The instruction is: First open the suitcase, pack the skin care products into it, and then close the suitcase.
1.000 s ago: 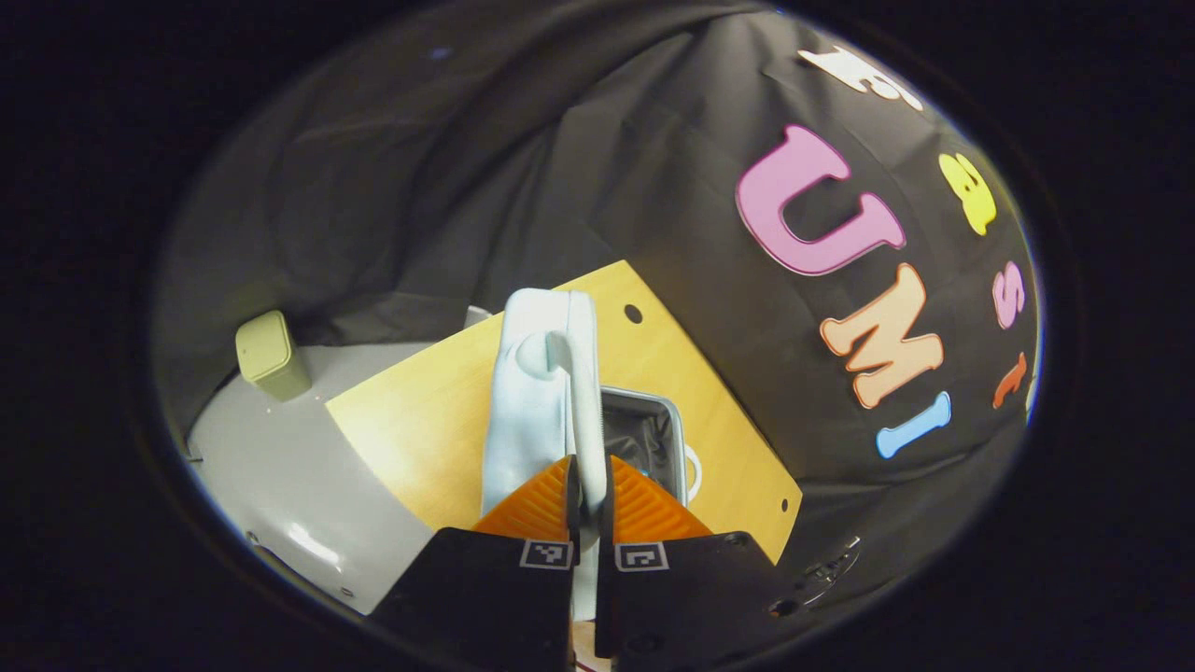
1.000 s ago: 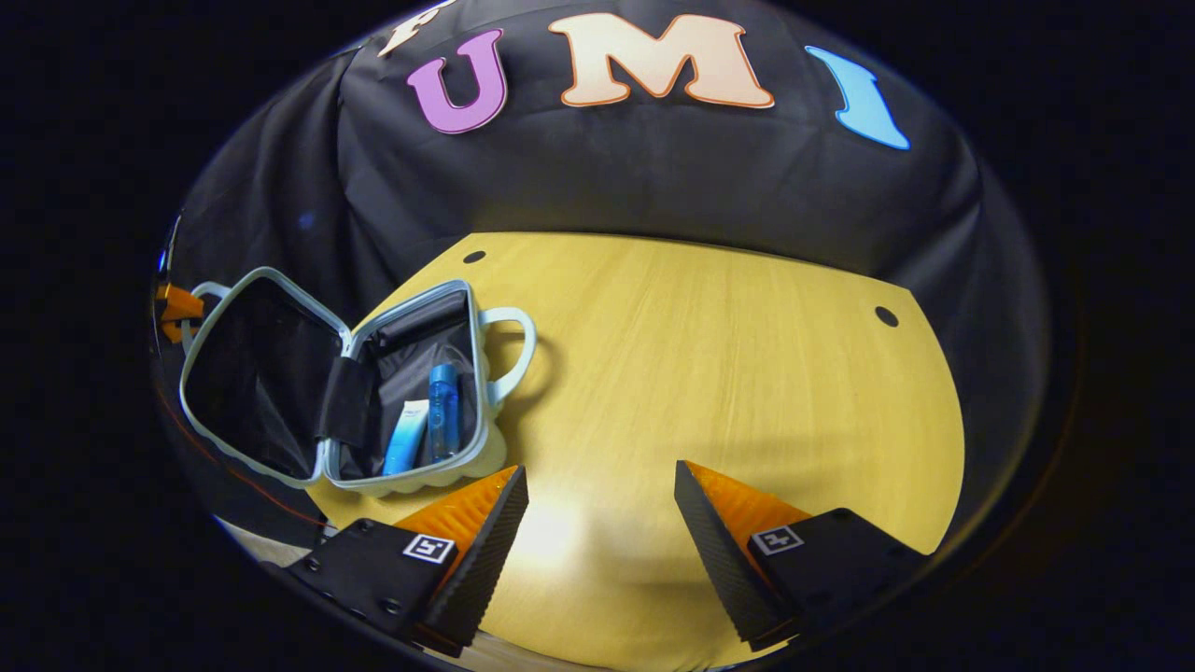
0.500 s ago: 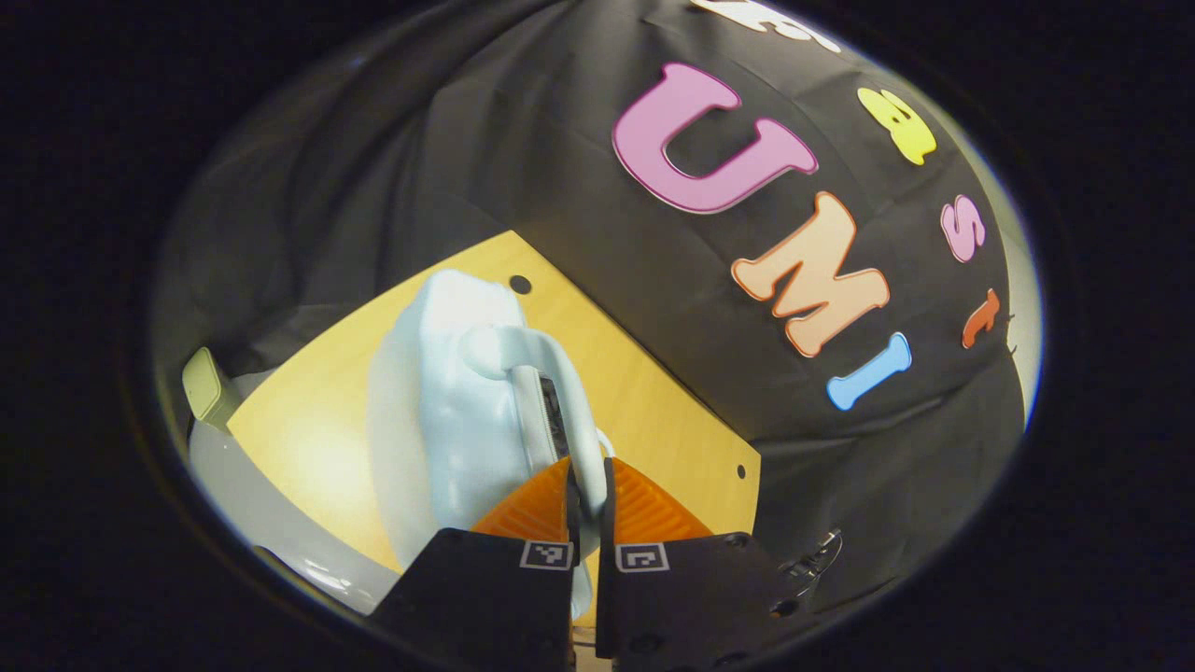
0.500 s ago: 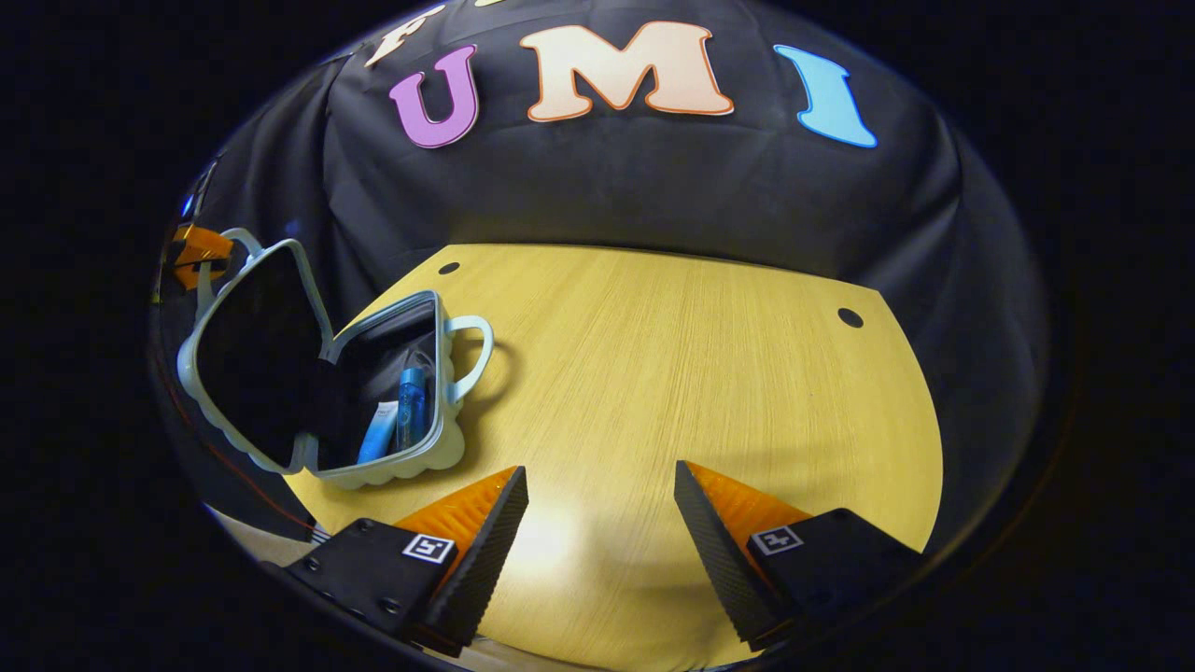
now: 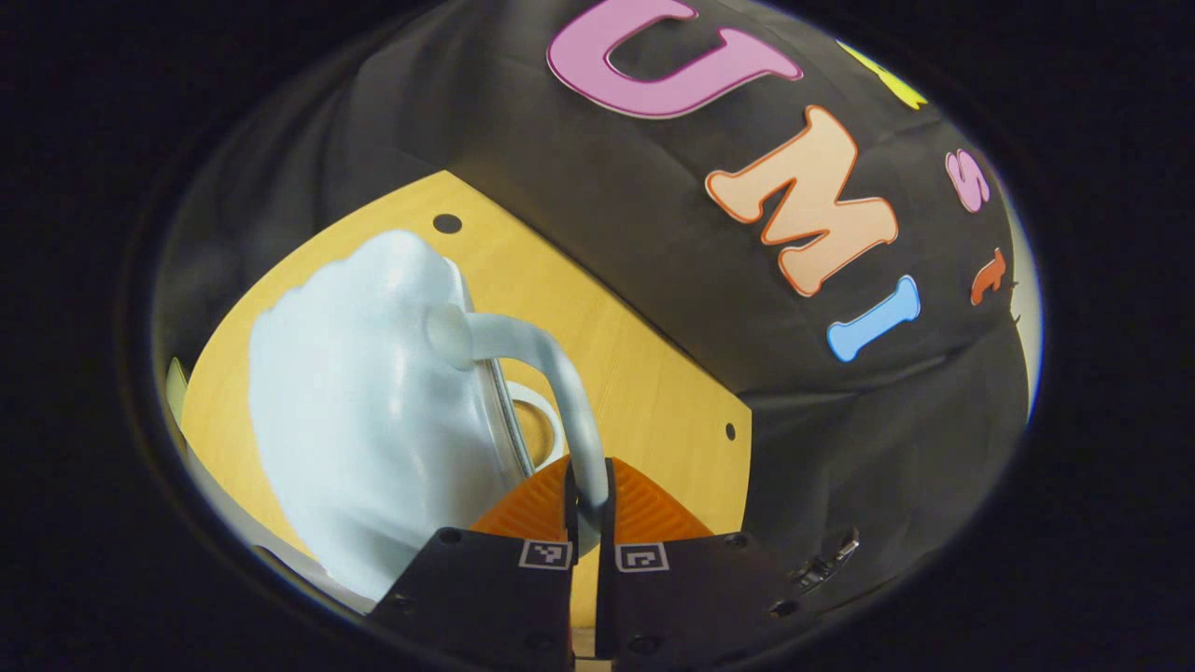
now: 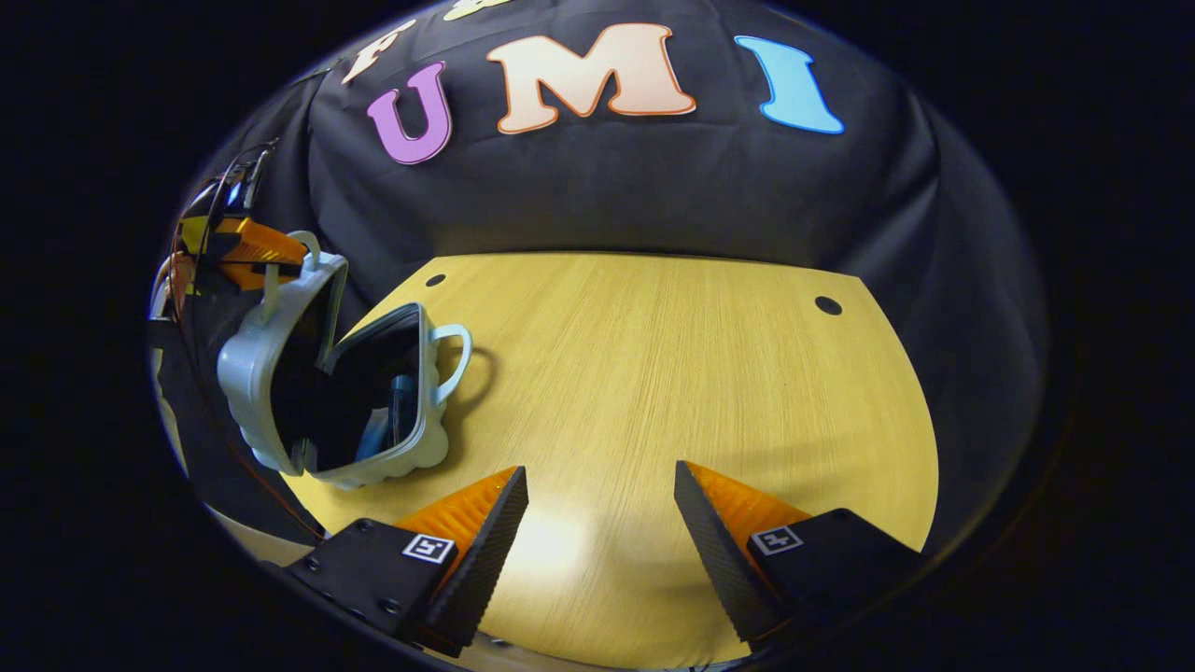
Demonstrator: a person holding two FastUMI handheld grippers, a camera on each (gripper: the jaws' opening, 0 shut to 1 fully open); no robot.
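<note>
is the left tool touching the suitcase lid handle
Touching: in the left gripper view the left tool is pinched shut on the lid handle.

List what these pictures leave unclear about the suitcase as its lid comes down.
- Skin care products: right gripper view, mostly hidden behind the lid; their number can't be told.
- Suitcase interior: left gripper view, hidden by the lid's pale shell.
- Left gripper, shut on the lid handle: the handle's lower end is hidden between its fingers.
- Right gripper is open over the table.
</note>
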